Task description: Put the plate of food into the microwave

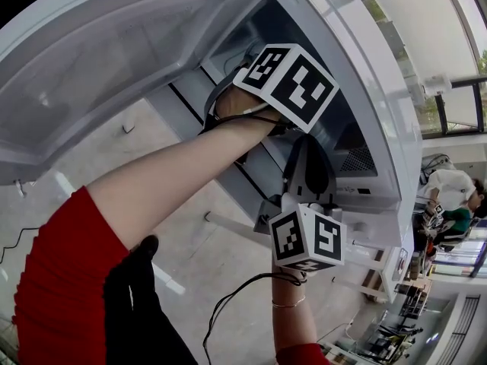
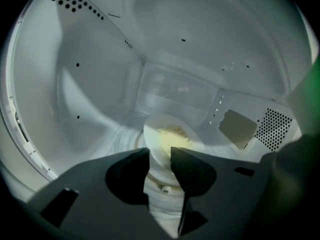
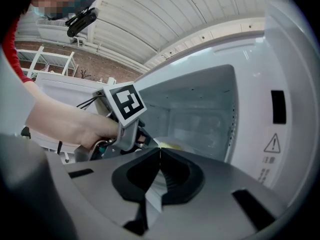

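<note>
- Sleeves [image 1: 68, 280] — red, short, one on each arm.
- Thin bracelet [image 1: 289, 304] on the right wrist.
- Left gripper [image 2: 160, 153]: dark grey jaws. Its cube [image 1: 293, 82] is white with black square markers.
- Right gripper [image 3: 160, 153]: grey body, darker pads, a like cube [image 1: 308, 238].
- Black cable [image 1: 228, 303] — thin, looping below the right cube.

the head view looks steeply down from above the person's arms onto the open microwave [image 1: 365, 120], with the left hand-held gripper [image 1: 289, 82] and the right hand-held gripper [image 1: 308, 177] close below it. the left gripper view sits inside the cavity, facing its back wall from very near the plate [image 2: 170, 136]. the right gripper view sits at the door opening and looks in almost level; both gripper views share the cavity's back wall and the plate.
</note>
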Demonstrator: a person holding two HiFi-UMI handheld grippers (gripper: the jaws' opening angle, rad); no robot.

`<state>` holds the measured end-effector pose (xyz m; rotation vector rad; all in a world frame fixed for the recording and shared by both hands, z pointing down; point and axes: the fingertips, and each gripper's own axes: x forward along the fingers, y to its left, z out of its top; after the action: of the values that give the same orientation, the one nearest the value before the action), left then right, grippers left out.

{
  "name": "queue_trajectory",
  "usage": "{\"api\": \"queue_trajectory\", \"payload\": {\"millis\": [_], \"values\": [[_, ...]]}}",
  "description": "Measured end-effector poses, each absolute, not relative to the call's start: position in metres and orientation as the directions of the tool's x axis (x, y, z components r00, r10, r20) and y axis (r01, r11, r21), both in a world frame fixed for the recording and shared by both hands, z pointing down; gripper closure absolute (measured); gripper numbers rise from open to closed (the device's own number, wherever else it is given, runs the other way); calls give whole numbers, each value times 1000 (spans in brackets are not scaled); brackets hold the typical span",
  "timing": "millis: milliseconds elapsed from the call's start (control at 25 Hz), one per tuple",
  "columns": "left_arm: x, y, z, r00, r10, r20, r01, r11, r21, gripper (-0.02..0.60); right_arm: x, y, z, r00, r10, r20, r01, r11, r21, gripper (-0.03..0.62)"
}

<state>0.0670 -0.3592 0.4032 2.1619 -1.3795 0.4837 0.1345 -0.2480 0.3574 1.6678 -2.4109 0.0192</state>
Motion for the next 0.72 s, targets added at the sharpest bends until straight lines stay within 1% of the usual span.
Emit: {"api": "queue_trajectory", "payload": {"millis": [240, 600, 720], "values": [[67, -362, 404, 433, -712, 553, -900, -377, 219, 449, 134, -248, 359, -342, -922, 185, -926, 364, 103, 579], [64, -361, 394, 425, -746, 512, -896, -427, 122, 434, 133, -246, 357, -346, -921, 179, -924, 368, 105, 579], [61, -360, 390, 399, -771, 496, -900, -434, 50, 431, 133, -246, 356, -347, -921, 177, -924, 369, 105, 579]]}}
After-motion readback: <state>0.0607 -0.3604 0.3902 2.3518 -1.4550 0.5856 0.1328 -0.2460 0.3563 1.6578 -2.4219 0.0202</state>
